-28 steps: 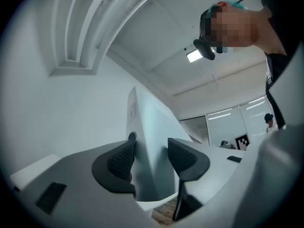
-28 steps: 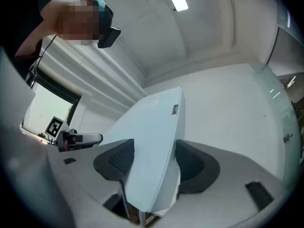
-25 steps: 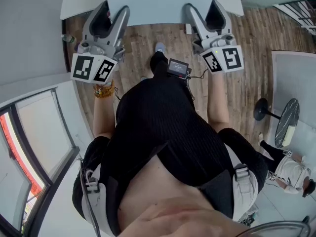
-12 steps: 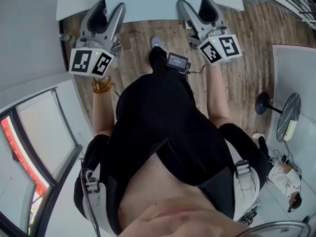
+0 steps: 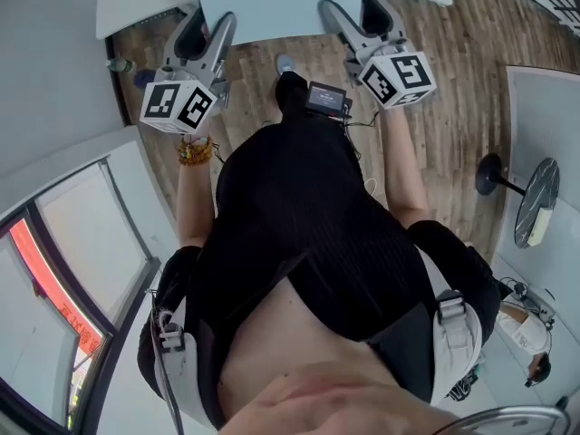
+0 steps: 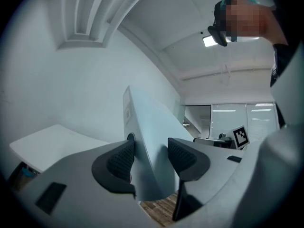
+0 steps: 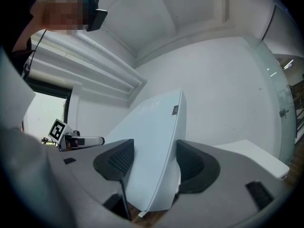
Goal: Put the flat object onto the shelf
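Together, the left gripper and right gripper each clamp their jaws on the pale flat rectangular panel's near edge.

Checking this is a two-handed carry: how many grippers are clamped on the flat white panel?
2. The left gripper grips the flat white panel at its left edge, and the right gripper grips its right edge. Neither is hidden.

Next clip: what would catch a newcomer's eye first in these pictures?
A flat pale blue-white panel stands out, held at the top of the head view above the brown wood-plank floor. The left gripper and the right gripper each clamp it between dark ribbed pads, one on each side of the person's body.
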`<move>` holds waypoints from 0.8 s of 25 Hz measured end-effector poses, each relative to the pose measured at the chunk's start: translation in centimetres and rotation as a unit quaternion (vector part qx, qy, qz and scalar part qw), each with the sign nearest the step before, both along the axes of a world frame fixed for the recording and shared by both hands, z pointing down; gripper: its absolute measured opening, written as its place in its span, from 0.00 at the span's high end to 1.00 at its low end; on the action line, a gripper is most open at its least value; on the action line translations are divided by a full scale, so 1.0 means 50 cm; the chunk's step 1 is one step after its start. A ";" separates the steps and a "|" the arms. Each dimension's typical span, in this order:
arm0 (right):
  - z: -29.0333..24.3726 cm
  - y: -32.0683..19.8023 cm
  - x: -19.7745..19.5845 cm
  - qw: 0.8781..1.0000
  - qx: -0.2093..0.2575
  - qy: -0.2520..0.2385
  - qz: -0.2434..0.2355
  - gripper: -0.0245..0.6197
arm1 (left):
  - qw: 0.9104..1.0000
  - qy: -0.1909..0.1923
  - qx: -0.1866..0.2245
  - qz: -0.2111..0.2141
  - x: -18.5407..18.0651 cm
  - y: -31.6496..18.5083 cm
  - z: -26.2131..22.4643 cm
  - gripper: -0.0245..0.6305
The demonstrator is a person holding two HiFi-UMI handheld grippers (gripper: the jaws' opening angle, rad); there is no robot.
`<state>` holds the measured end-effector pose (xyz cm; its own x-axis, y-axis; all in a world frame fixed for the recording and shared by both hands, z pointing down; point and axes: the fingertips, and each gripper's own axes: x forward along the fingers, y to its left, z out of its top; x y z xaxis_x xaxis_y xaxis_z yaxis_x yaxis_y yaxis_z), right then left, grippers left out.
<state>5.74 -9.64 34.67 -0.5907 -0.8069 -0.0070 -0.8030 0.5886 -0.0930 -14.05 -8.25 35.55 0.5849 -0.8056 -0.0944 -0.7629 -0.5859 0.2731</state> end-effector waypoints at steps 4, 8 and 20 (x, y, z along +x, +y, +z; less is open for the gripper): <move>0.047 -0.011 0.003 1.000 -0.022 0.004 0.000 0.54 | 1.000 0.011 -0.026 -0.002 0.002 -0.009 0.051 0.62; 0.101 -0.009 0.014 0.999 -0.047 0.011 0.000 0.54 | 0.998 0.010 -0.064 -0.003 0.014 -0.007 0.109 0.62; 0.247 -0.066 0.014 0.991 -0.131 -0.002 -0.008 0.54 | 0.991 -0.005 -0.131 -0.010 0.012 -0.055 0.230 0.62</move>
